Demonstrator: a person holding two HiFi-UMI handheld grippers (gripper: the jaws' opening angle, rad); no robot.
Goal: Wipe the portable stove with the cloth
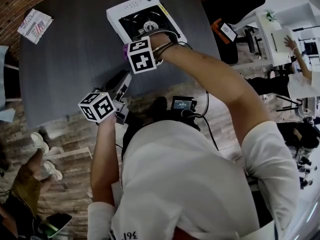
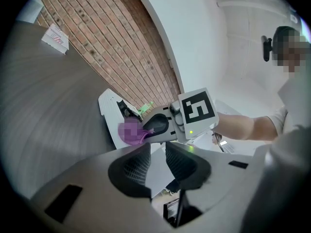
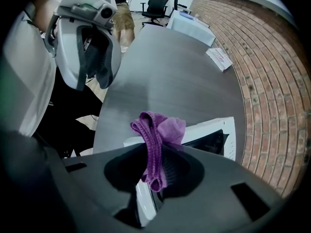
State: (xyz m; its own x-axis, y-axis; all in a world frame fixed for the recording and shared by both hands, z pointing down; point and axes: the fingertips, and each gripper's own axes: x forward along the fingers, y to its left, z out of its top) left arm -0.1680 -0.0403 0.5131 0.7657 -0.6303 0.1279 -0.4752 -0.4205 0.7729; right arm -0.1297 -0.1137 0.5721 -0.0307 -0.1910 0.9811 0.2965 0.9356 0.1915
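Gripping purple cloth (image 3: 167,128), right gripper (image 3: 155,152) half-hides stove (image 3: 213,126); left gripper (image 2: 156,154) fingers narrowly apart, empty.

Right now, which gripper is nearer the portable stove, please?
Right. The right gripper, holding the cloth, is at the stove's near edge; the left gripper is by the table's edge.

White, square portable stove (image 1: 131,8) with black burner recess, flat and askew on the dark desk (image 1: 70,69) near its far edge. Purple knitted cloth (image 3: 165,127), bunched, clamped in the right gripper (image 3: 154,171) at the stove's near edge.
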